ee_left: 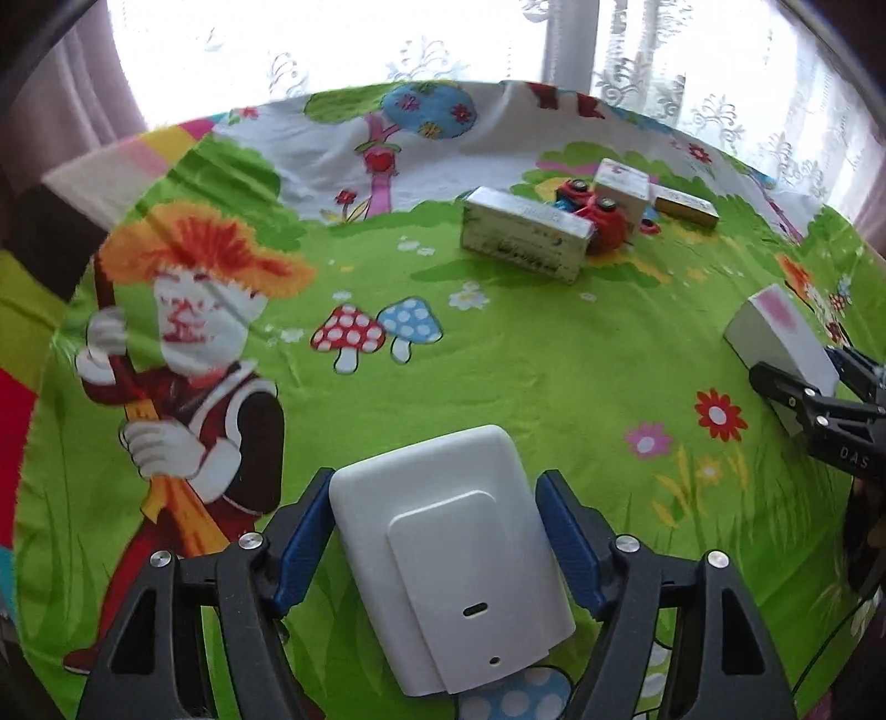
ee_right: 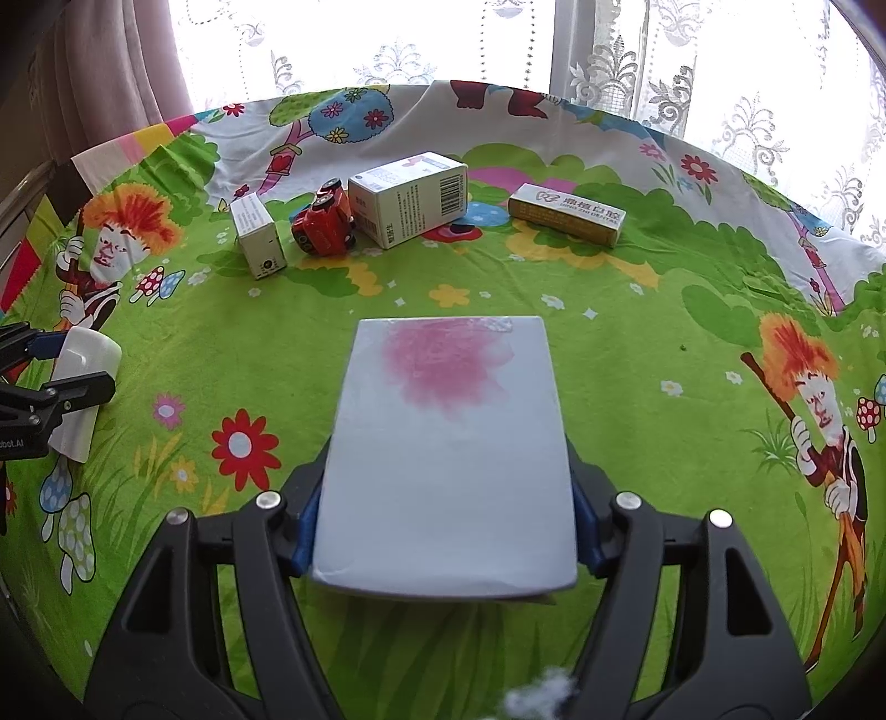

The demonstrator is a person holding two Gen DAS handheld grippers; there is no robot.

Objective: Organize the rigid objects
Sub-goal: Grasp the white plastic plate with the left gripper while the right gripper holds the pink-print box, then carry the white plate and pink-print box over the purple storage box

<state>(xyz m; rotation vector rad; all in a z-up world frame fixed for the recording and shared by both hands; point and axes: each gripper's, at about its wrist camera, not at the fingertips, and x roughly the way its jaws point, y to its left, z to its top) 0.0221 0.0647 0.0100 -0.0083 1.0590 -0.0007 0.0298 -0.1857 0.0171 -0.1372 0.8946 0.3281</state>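
Note:
My left gripper [ee_left: 434, 498] is shut on a white plastic device [ee_left: 448, 554] with rounded corners, held just above the cloth; it also shows at the left edge of the right wrist view [ee_right: 83, 382]. My right gripper [ee_right: 446, 504] is shut on a white box with a pink smudge [ee_right: 448, 448]; that box also shows at the right of the left wrist view [ee_left: 781, 338]. At the far side lie a long cream box [ee_right: 257, 235], a red toy car [ee_right: 324, 221] on its side, a white barcoded box [ee_right: 410, 196] and a gold box [ee_right: 567, 213].
A bright cartoon-printed green cloth [ee_right: 637, 387] covers the table. Lace curtains [ee_right: 443, 39] and a window stand behind the far edge. A pink drape [ee_right: 111, 72] hangs at the back left.

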